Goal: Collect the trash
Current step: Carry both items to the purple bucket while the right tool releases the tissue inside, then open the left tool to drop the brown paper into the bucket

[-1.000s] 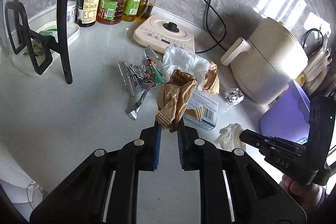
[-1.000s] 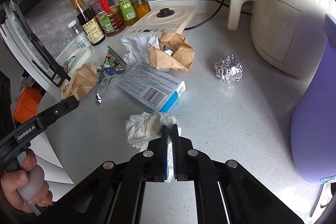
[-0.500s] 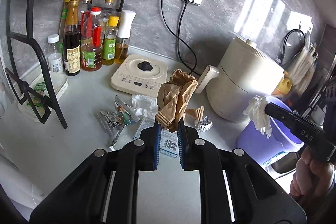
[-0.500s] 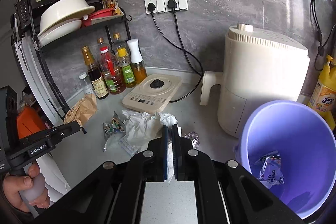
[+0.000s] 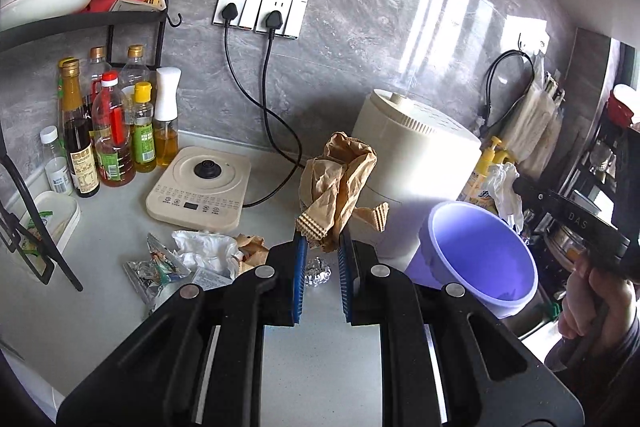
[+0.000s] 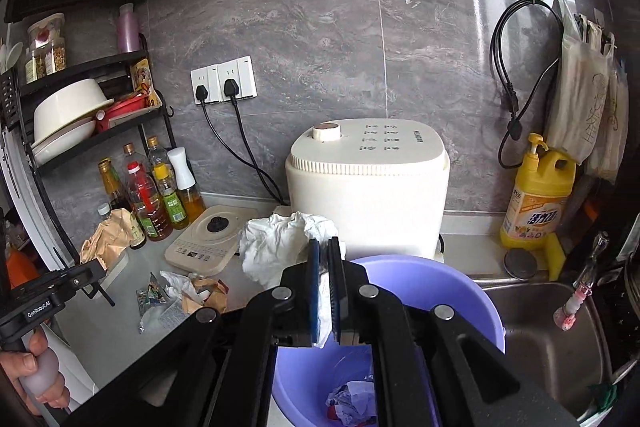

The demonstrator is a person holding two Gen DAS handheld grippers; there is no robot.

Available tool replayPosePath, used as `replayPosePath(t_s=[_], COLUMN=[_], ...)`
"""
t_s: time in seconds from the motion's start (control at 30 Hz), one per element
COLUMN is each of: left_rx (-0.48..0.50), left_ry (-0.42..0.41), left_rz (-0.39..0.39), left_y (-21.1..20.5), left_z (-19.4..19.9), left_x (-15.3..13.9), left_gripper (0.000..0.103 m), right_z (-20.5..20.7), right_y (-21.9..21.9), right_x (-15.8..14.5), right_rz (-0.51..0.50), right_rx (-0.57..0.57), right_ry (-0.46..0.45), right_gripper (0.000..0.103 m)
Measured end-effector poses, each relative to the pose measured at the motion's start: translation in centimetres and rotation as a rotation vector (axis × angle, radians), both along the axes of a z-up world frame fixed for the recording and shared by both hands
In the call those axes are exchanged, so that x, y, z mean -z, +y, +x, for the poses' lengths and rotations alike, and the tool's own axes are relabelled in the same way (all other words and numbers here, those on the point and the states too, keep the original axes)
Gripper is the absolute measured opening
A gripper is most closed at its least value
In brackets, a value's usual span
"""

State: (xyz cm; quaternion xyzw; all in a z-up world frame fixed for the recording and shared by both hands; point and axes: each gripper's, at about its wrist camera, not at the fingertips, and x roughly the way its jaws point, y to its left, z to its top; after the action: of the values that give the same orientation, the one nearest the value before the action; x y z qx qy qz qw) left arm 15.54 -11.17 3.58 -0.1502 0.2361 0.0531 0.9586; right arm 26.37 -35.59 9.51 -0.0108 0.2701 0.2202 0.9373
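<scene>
My left gripper (image 5: pixel 321 246) is shut on a crumpled brown paper bag (image 5: pixel 338 179) and holds it high above the counter, left of the purple bin (image 5: pixel 476 255). My right gripper (image 6: pixel 325 255) is shut on a crumpled white tissue (image 6: pixel 280 247) and holds it over the purple bin (image 6: pixel 452 291), which has some wrappers (image 6: pixel 352 401) at its bottom. On the counter lie a foil ball (image 5: pixel 318 273), a white plastic wad (image 5: pixel 204 251), a foil snack wrapper (image 5: pixel 154 267), a second brown paper scrap (image 5: pixel 252 251) and a blue box (image 5: pixel 210 281).
A cream air fryer (image 5: pixel 416 163) stands behind the bin. An induction cooker (image 5: pixel 200 187), sauce bottles (image 5: pixel 112 135) and a black dish rack (image 5: pixel 52 11) are at the left. A steel sink (image 6: pixel 552 339) and yellow detergent bottle (image 6: pixel 536 199) are at the right.
Both grippers have lifted their loads off the counter and risen. The right gripper has carried the tissue right, over the purple bin. The left gripper has raised the brown bag toward the bin.
</scene>
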Motion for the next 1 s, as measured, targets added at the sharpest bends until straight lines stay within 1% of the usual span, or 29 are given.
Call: replayPosePath(t_s=[0.03, 0.07, 0.1, 0.17, 0.33, 0.6, 0.83, 0.87, 0.9, 0.93, 0.97, 1.0], left_rx=[0.01, 0.02, 0.031, 0.052, 0.111, 0.205, 0.33, 0.356, 0.374, 0.374, 0.357, 0.343], left_ry=[-0.005, -0.01, -0.014, -0.02, -0.02, -0.003, 0.016, 0.021, 0.026, 0.025, 0.011, -0.006], left_rz=[-0.001, -0.007, -0.013, -0.017, -0.008, 0.003, 0.019, 0.021, 0.02, 0.021, 0.023, 0.023], left_y=[-0.5, -0.9, -1.4, -2.5, -5.1, -9.0, -13.1, -13.6, -13.9, -14.0, -13.9, -13.6], left_z=[0.2, 0.4, 0.6, 1.2, 2.8, 6.0, 8.9, 9.3, 9.7, 9.9, 9.8, 9.6], left_x=[-0.1, -0.2, -0.3, -0.5, -0.9, -1.1, -1.0, -0.9, -0.8, -0.9, -1.0, -1.1], left_gripper=[0.015, 0.015, 0.015, 0.015, 0.015, 0.015, 0.016, 0.018, 0.036, 0.071, 0.083, 0.088], right_z=[0.1, 0.0, -0.2, -0.3, 0.0, -1.0, -2.4, -2.6, -2.8, -2.9, -3.0, -3.1], right_y=[-0.6, -1.4, -2.1, -3.3, -6.3, -10.3, -13.3, -13.7, -13.9, -14.1, -14.2, -14.3], right_x=[-0.1, -0.2, -0.3, -0.3, 0.7, 2.0, 2.6, 2.7, 2.8, 2.8, 2.9, 2.9], right_rz=[0.004, 0.015, 0.022, 0.018, 0.031, 0.048, 0.054, 0.057, 0.061, 0.062, 0.063, 0.066], right_rx=[0.003, 0.008, 0.023, 0.044, 0.092, 0.158, 0.228, 0.236, 0.243, 0.248, 0.253, 0.255], right_ry=[0.002, -0.005, -0.019, -0.021, 0.018, 0.055, 0.077, 0.079, 0.082, 0.084, 0.086, 0.087], right_gripper=[0.023, 0.045, 0.053, 0.053, 0.053, 0.053, 0.053, 0.053, 0.053, 0.054, 0.057, 0.058])
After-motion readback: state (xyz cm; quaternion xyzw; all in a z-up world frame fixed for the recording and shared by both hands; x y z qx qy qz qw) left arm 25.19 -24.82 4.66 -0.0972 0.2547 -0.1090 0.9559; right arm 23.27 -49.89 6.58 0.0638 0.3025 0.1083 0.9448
